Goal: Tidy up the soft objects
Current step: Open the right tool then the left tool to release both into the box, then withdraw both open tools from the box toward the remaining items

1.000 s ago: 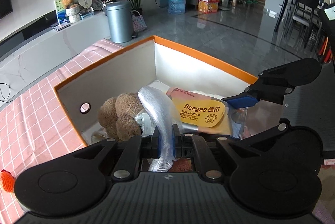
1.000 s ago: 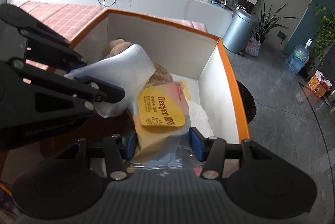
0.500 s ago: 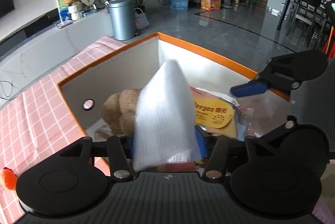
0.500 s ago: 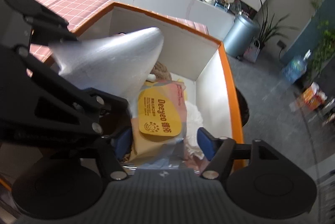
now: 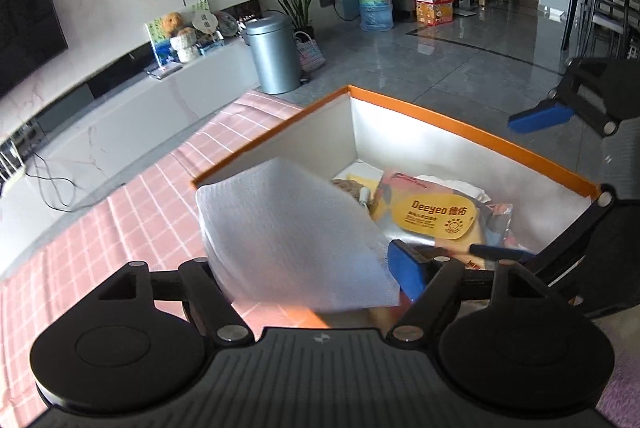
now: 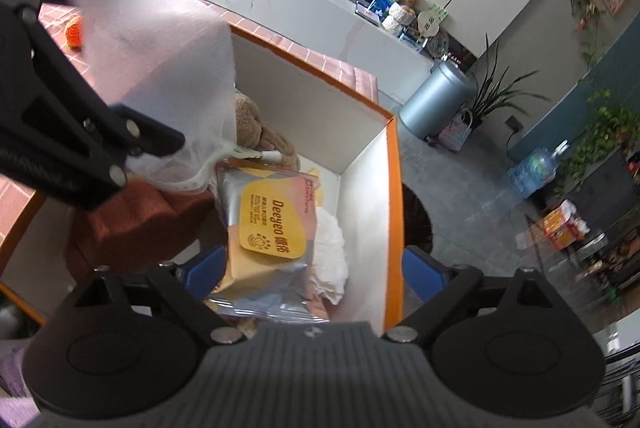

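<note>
White foam sheet (image 5: 296, 236) between the fingers of left gripper (image 5: 316, 268), jaws opening, pads seeming not to press on it, lying tilted above the near side of the orange-rimmed box (image 5: 472, 135). Right gripper (image 6: 316, 268) also opening, jaws wide, hanging over the wipes pack (image 6: 272, 228) without touching. Inside the box: wipes pack flat in the middle, brown plush toy (image 6: 260, 135) behind it, white crumpled cloth (image 6: 330, 248) beside. Box standing on pink checked tablecloth (image 5: 120, 220).
</note>
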A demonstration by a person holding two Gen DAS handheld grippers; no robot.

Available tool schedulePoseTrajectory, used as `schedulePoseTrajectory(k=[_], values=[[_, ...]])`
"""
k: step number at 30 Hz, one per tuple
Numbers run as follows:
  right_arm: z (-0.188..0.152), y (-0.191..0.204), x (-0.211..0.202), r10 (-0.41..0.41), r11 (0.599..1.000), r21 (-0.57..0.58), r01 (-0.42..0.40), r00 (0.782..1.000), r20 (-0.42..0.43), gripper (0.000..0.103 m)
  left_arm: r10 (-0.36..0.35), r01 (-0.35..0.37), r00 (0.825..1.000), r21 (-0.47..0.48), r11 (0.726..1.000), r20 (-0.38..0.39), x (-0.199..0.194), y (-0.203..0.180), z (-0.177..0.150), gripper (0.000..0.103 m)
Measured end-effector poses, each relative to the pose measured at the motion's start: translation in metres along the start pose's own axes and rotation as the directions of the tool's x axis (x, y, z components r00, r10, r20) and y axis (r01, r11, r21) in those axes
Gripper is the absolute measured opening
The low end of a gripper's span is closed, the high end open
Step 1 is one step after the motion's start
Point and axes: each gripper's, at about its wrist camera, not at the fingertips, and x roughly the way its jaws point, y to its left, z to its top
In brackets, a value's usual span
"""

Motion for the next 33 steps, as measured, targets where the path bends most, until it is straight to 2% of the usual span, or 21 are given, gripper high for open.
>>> schedulePoseTrajectory(k=[5,10,19,24,28,33], values=[[0.003,-0.002,-0.014,-0.033,0.999,-0.025,0.033,0.999,0.018,0.096,0.054,-0.055,0.998,0.018,0.998,0.041,-0.014,0.002,0.000,0.088],[0.007,-0.010,-0.028,-0.043,0.999,-0.007,0.044,0.998,0.039,0.097,0.010,-0.004,0.997,-0.075,0.997,0.078,-0.028,0.015,-0.002,0.088],[0.011,-0.006,-0.051,-0.066,0.997,-0.024,0.067,0.996,0.064,0.100,-0.003,0.029,0.989,-0.173,0.985,0.148,-0.055,0.035,-0.008,0.088],[0.013,-0.008,-0.062,-0.072,0.995,0.072,0.064,0.992,0.108,0.100,-0.013,0.063,0.980,-0.249,0.967,0.197,-0.067,0.049,-0.017,0.088],[0.013,-0.002,-0.067,-0.052,0.984,0.175,0.029,0.990,0.128,0.100,0.007,0.054,0.978,-0.287,0.956,0.208,-0.075,0.057,-0.030,0.088],[0.013,0.019,-0.056,-0.056,0.987,0.153,0.044,0.996,0.075,0.100,0.018,0.051,0.979,-0.330,0.943,0.201,-0.082,0.069,-0.045,0.088]])
